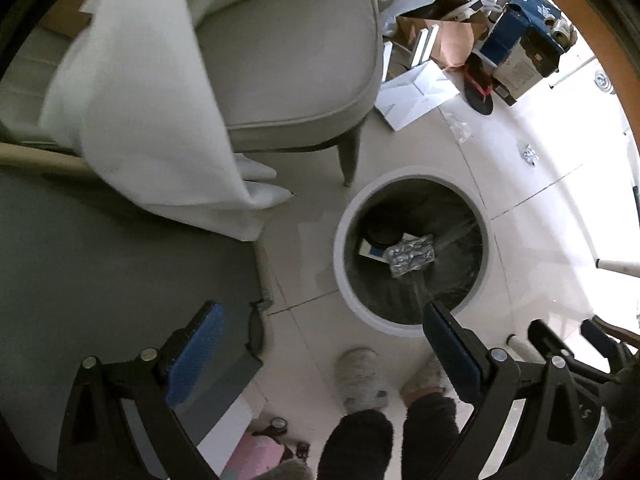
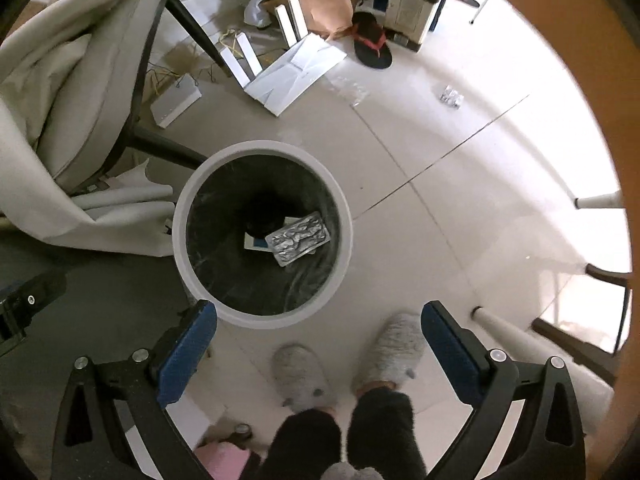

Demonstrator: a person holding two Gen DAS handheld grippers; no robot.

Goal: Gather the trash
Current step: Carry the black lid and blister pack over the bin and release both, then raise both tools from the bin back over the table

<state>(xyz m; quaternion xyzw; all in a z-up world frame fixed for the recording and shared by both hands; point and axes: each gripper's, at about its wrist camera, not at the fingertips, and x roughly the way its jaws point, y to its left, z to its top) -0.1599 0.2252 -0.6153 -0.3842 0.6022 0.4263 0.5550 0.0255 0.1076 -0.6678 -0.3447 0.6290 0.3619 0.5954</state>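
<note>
Taking the white-rimmed trash bin [image 2: 262, 236] as the landmark: to its left stands a grey cushioned chair [image 2: 100, 92] draped with pale cloth [image 1: 152, 92]. Inside the bin, on its dark liner, lies a crumpled foil blister pack [image 2: 298, 238] over a small white-and-blue box [image 2: 256, 243]. Just below the bin the left gripper [image 1: 320, 354] and right gripper [image 2: 318, 344] point down, jaws spread wide and empty, above a person's fluffy grey slippers [image 2: 300, 374]. Farther right of the bin, a small foil scrap [image 2: 452, 97] rests on the tiled floor [image 2: 460, 220].
</note>
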